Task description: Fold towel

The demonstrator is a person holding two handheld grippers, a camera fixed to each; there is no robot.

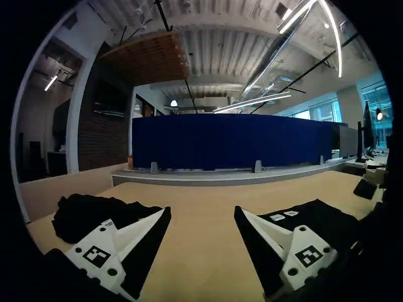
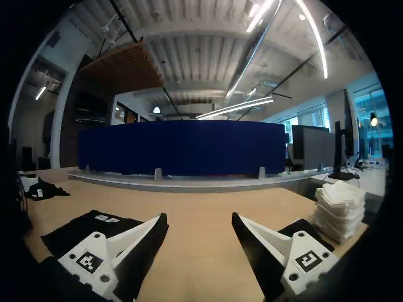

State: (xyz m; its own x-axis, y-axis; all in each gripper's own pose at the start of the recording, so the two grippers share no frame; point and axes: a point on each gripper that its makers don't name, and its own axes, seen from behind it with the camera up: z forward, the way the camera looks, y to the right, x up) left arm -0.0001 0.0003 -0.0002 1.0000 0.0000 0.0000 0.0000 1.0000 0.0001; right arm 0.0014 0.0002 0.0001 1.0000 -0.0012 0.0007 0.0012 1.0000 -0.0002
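Both claws are spread wide w/ nothing pinched: left claw and right claw hover low over the table, empty. Black towel lies flat on the wood, prob. btwn the two. It's off to the right in left gripper view; in right gripper view the same towel is off to the left, white tags on top. Neither claw touches it.

Step in hand, I'd judge: grab two corners. To do it well, take each claw to a near corner, come in low, slide one finger under the edge and pinch one layer only. Then lift both together & keep cloth taut so the fold lands square.

Crumpled black cloth sits near left claw, so don't snag it. Stack of white towels stands off to the right, apart from the work. Blue divider runs behind.
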